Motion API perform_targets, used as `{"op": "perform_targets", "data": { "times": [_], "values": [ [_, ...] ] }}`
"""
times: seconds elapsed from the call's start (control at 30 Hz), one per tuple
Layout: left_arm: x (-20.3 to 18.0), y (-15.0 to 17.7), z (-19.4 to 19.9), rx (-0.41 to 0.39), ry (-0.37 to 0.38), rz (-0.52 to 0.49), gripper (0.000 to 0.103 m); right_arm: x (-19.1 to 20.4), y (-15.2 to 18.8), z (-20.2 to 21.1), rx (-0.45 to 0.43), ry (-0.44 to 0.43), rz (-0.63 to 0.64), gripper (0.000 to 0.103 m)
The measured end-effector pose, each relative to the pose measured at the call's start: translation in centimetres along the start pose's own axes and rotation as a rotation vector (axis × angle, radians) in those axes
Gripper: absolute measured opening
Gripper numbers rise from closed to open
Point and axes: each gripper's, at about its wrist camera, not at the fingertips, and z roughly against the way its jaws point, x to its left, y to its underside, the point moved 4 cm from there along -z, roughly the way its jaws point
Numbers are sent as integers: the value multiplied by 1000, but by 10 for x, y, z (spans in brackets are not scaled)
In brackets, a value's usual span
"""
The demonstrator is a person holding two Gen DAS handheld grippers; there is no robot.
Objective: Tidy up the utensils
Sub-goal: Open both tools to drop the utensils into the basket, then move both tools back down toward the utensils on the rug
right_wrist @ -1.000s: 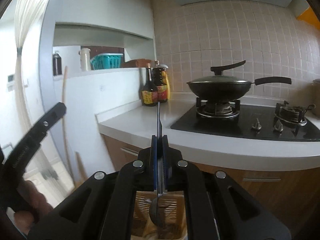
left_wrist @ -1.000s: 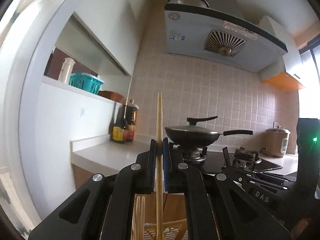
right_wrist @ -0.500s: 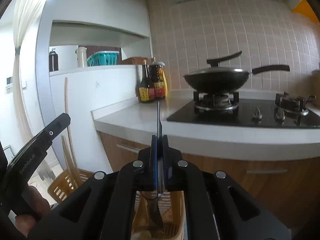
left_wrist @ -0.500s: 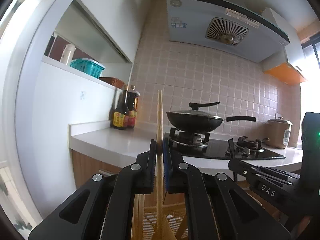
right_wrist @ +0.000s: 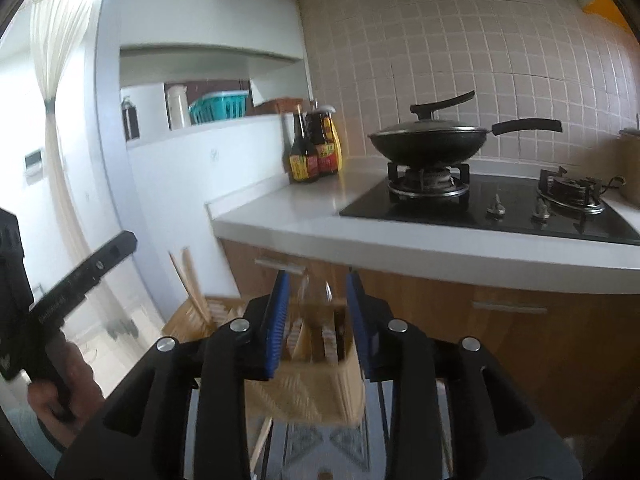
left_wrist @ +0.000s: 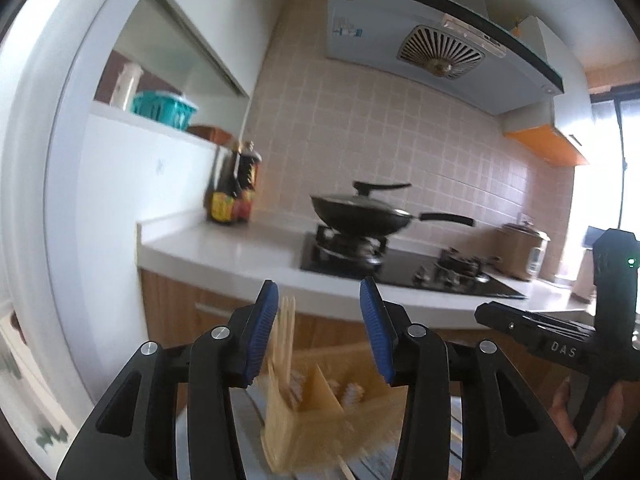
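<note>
Between the spread, empty jaws of the left gripper (left_wrist: pixel 318 330), wooden chopsticks (left_wrist: pixel 286 340) are seen upright in the left compartment of a woven utensil basket (left_wrist: pixel 320 424). The right gripper (right_wrist: pixel 316 322) is likewise held wide apart, empty, above the basket (right_wrist: pixel 316 392). Beyond, a lidded wok (right_wrist: pixel 430 142) is seated on the stove (right_wrist: pixel 492 212).

The white counter (right_wrist: pixel 304 208) carries dark sauce bottles (right_wrist: pixel 314 152) left of a black hob (right_wrist: pixel 480 208); beyond the hob stands what may be a rice cooker (left_wrist: pixel 524 252).
</note>
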Motion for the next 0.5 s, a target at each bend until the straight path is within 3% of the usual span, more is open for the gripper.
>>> {"op": "perform_targets", "data": {
  "times": [0.17, 0.33, 0.5],
  "values": [
    [-12, 16, 7, 237, 91, 0, 46, 13, 13, 20, 190, -18, -3, 41],
    [-25, 70, -28, 620, 159, 102, 46, 26, 53, 14, 420, -17, -2, 41],
    [-25, 117, -50, 789, 156, 156, 46, 28, 95, 2, 566, -14, -12, 41]
  ]
}}
